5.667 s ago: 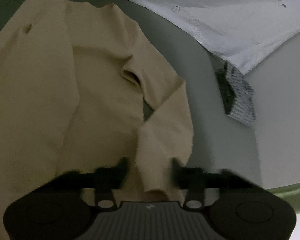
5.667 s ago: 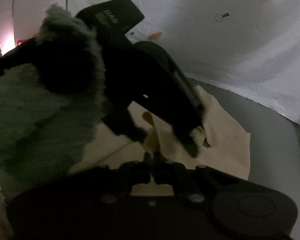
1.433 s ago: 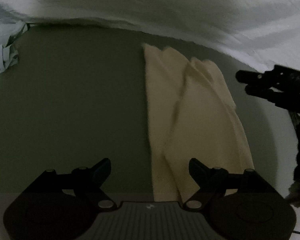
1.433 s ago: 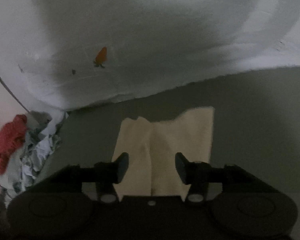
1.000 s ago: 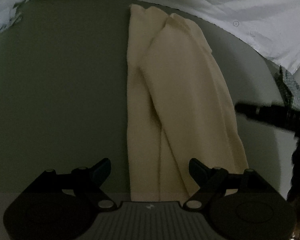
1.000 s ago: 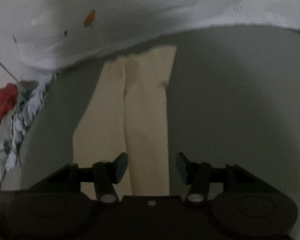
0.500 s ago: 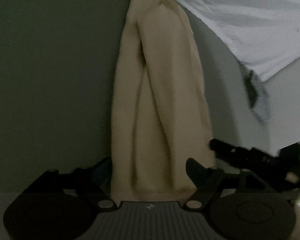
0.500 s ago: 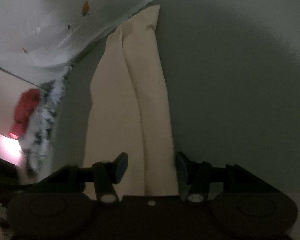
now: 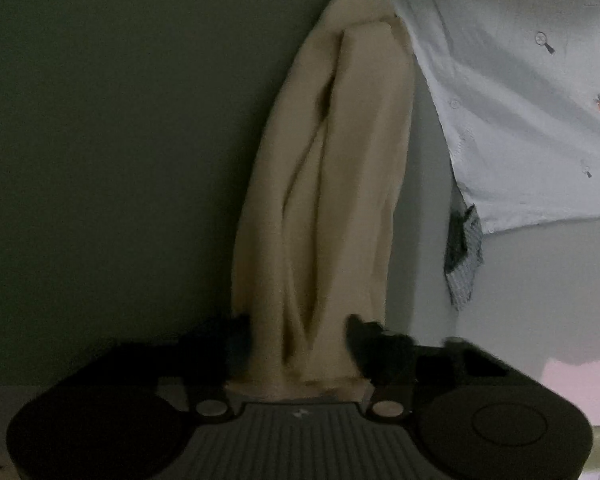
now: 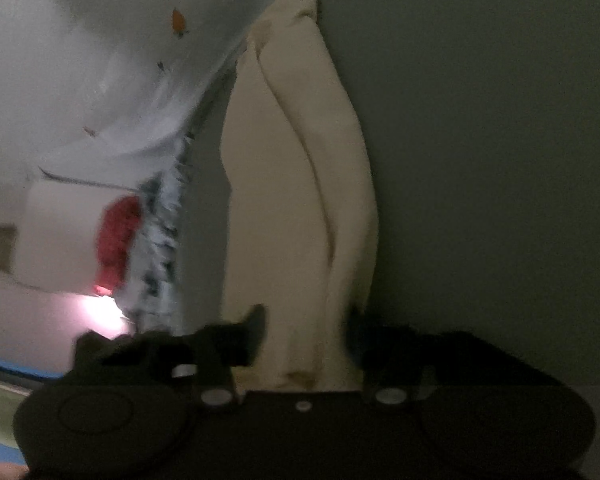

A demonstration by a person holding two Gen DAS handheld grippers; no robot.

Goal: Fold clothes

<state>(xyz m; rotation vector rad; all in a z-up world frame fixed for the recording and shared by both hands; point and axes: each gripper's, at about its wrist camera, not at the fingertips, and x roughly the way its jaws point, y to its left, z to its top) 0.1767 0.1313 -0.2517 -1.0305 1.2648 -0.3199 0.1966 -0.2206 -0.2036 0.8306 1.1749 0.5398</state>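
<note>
Your left gripper [image 9: 298, 338] sits at the near end of the long, narrow, folded cream knit garment [image 9: 332, 200], which lies lengthwise on the dull grey-green worktop [image 9: 120, 140] and runs away from you toward the pale blue-white sheet printed with small carrots [image 9: 520, 100]. The jaws of that gripper are closing, and the bunched end of the cream fabric is between them; both dark fingers [image 9: 364, 340] flank the cloth closely and look to be touching its edges, though motion blur keeps you from seeing a firm pinch.

Your right gripper [image 10: 306, 332] is at an end of the same cream garment [image 10: 300, 184], seen from the right wrist view as a strip with an overlapping folded layer along its right side. Its jaws are closing too, with the fabric's end between them; the fingers [image 10: 252, 332] sit against the cloth on both sides, again blurred.

The far end of the garment reaches the edge of the carrot-print sheet [image 10: 120, 80]. In the left wrist view a small piece of dark checked fabric [image 9: 462, 256] pokes out from under the sheet's edge, to the right of the garment and apart from it. In the right wrist view a red cloth item [image 10: 118, 240] and a patterned blue-white fabric [image 10: 164, 232] lie off to the left, well apart from the garment.
</note>
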